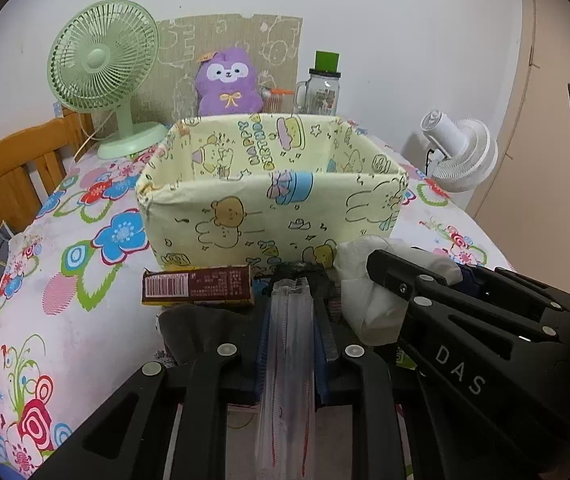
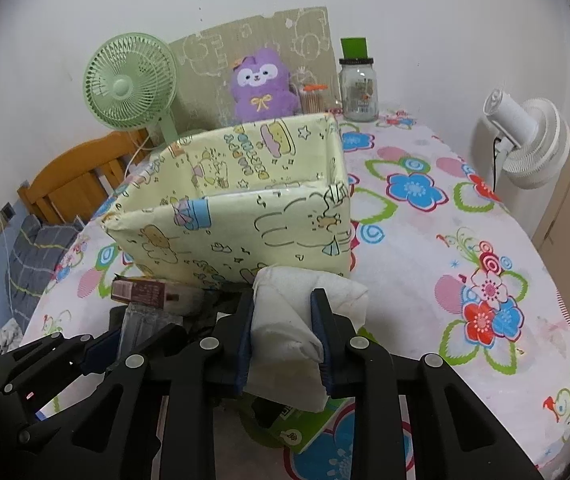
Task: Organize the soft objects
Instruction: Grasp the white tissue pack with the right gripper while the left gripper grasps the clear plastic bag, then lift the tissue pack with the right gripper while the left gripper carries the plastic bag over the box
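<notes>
White tissue wad (image 2: 285, 320) lengthwise between right gripper (image 2: 285, 336) fingers (clamped).

Both fisheye views look forward and downward from just behind their own claws, close over the desk (image 1: 85, 320). Each faces the yellow fabric box (image 1: 269, 200) at centre frame, sharing the green fan (image 2: 131, 80) and purple plush (image 2: 263, 84) behind.

Crumpled white tissue wad (image 2: 289, 320) and clear plastic sleeve (image 1: 287, 320), before yellow fabric bin (image 1: 269, 184).
</notes>
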The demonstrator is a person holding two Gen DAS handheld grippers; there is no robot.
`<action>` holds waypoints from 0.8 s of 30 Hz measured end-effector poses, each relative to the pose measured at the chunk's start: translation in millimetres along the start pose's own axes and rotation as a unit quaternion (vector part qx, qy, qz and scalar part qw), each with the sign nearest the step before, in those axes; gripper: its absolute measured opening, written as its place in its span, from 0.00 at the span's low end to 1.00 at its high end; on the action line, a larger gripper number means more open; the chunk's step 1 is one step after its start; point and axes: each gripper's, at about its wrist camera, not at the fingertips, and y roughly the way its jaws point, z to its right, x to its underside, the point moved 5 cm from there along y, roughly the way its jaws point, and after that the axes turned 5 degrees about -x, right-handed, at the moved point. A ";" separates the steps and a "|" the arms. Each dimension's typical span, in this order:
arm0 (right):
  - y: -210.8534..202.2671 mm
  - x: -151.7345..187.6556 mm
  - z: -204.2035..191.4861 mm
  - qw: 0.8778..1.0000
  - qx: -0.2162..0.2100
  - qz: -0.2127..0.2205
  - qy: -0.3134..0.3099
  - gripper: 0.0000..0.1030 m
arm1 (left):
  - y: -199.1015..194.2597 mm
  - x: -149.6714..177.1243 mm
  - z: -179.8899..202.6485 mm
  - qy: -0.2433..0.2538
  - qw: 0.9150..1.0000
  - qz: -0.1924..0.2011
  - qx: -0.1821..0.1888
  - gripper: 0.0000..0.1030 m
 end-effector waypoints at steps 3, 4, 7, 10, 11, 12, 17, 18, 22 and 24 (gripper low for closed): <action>-6.6 -2.5 -2.8 1.000 -0.001 0.008 -0.004 0.29 | -5.5 -2.0 0.5 0.000 1.000 0.008 0.000 0.17; -9.1 -3.4 -3.9 1.000 -0.002 0.011 -0.005 0.29 | -7.5 -2.6 0.5 0.000 1.000 0.011 0.000 0.17; -16.6 -5.7 -7.2 1.000 -0.002 0.018 -0.009 0.29 | -12.4 -4.0 0.3 0.000 1.000 0.017 -0.002 0.17; -23.0 -6.7 -9.7 1.000 -0.002 0.025 -0.012 0.29 | -18.2 -4.9 -0.1 -0.001 1.000 0.024 -0.002 0.17; -24.7 -7.0 -10.0 1.000 -0.002 0.027 -0.012 0.29 | -20.2 -5.4 -0.2 -0.001 1.000 0.027 -0.002 0.17; -27.3 -7.7 -10.6 0.999 -0.001 0.030 -0.013 0.29 | -21.8 -6.1 0.5 -0.001 1.000 0.029 -0.003 0.17; -37.2 -9.2 -13.2 0.999 0.001 0.041 -0.016 0.29 | -32.0 -7.8 2.0 0.001 0.999 0.043 -0.003 0.17; -39.3 -10.5 -13.4 0.999 0.001 0.043 -0.016 0.29 | -33.5 -8.2 2.4 0.002 0.999 0.045 -0.003 0.17; -48.1 -14.7 -14.4 0.998 0.003 0.054 -0.018 0.29 | -40.8 -12.0 3.4 0.003 0.998 0.056 -0.003 0.17; -52.4 -16.4 -15.4 0.998 0.004 0.059 -0.019 0.29 | -44.8 -14.3 4.4 0.004 0.998 0.062 -0.001 0.17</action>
